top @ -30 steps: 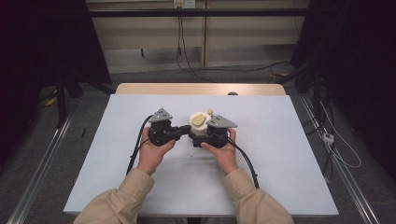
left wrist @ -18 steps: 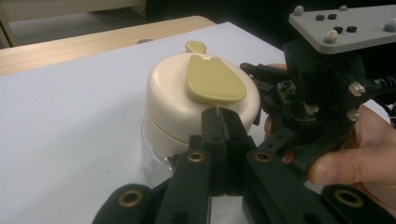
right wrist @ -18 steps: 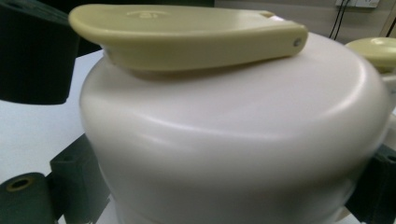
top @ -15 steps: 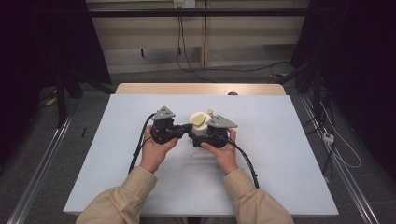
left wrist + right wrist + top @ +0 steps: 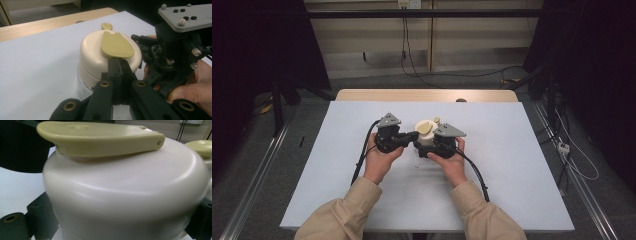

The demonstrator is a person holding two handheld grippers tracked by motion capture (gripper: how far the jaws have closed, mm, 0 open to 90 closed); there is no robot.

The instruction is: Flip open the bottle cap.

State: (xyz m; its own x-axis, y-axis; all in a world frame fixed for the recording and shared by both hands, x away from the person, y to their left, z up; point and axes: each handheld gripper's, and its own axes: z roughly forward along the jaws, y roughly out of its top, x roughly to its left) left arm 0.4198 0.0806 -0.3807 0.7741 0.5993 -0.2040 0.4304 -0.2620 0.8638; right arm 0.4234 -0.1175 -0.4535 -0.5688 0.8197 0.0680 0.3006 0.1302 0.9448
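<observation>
A cream lidded jar sits mid-tabletop. My right claw clamps its smooth, rigid, likely slippery body. My left claw, pressed together, touches the tan flip tab, the natural place to lift.

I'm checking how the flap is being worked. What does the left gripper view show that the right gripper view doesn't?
Left gripper view: the shut left gripper just under the yellow flap, and the right gripper in a hand beside the container. Right gripper view: black jaws either side of the container's cream wall, close up. Both: cream lid, flap, white table.
</observation>
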